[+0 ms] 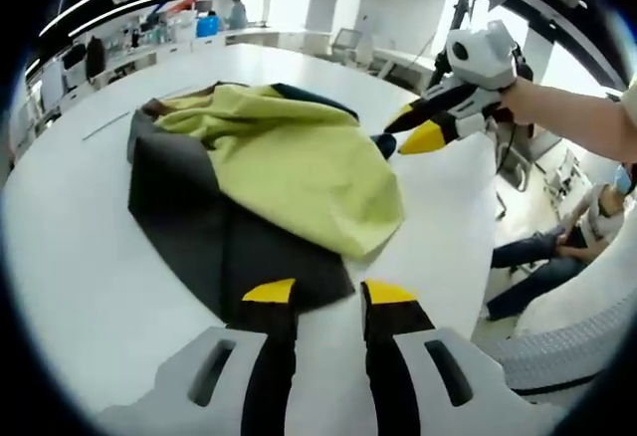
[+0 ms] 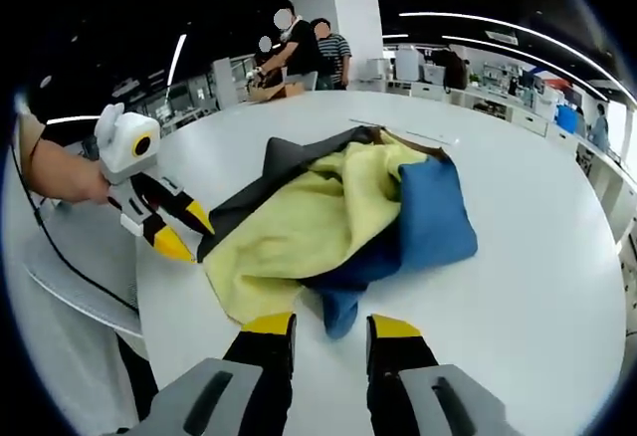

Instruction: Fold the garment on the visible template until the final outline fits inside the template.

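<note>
A crumpled garment (image 1: 289, 157) of yellow-green, dark grey and blue cloth lies bunched on the white round table (image 1: 80, 287). In the right gripper view the garment (image 2: 309, 222) shows its blue part (image 2: 433, 217) on the right and its grey part at the far left. My left gripper (image 1: 328, 297) stands open just short of the grey hem, holding nothing. It also appears as the left gripper (image 2: 184, 232), open beside the garment's grey corner. My right gripper (image 2: 331, 328) is open in front of the blue tip; the right gripper (image 1: 416, 129) hovers at the garment's far side, jaws slightly apart.
Thin line marks (image 2: 398, 129) lie on the table beyond the garment. A white mesh chair (image 1: 567, 346) and a seated person (image 1: 567, 242) are past the table edge. Several people (image 2: 309, 43) stand at desks in the background.
</note>
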Available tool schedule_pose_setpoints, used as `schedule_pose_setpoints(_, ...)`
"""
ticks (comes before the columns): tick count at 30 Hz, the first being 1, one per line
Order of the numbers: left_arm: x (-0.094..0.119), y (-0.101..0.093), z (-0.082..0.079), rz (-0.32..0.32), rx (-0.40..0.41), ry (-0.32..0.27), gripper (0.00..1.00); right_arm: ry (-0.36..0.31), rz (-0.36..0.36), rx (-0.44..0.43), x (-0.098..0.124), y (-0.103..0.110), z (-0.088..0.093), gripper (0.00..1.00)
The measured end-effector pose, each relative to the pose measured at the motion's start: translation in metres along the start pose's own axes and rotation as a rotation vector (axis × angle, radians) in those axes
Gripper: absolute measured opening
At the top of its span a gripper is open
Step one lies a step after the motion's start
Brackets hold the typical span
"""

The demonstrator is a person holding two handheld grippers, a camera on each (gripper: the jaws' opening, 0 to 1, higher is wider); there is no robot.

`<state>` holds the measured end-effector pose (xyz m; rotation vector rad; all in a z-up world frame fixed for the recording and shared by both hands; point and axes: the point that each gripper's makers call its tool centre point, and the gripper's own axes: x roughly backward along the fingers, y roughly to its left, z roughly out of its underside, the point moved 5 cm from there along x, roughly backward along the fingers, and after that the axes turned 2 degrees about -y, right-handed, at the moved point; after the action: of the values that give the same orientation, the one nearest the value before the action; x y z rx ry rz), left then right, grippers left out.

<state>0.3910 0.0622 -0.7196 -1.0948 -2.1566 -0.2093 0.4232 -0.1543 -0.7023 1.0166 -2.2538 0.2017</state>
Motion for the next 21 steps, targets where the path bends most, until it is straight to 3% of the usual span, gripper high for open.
schedule_pose_setpoints(5, -0.0021, 0.0, -0.0008, -0.012, -0.01, -0.001, 0.14, 0.0, 0.001, 0.0, -0.0008, -0.0018, 0.0005, 0.23)
schedule_pose_setpoints(21, -0.0029, 0.0011, -0.0001, -0.022, -0.022, 0.004, 0.0, -0.019, -0.006, -0.024, -0.0038, -0.0033, -0.001, 0.01)
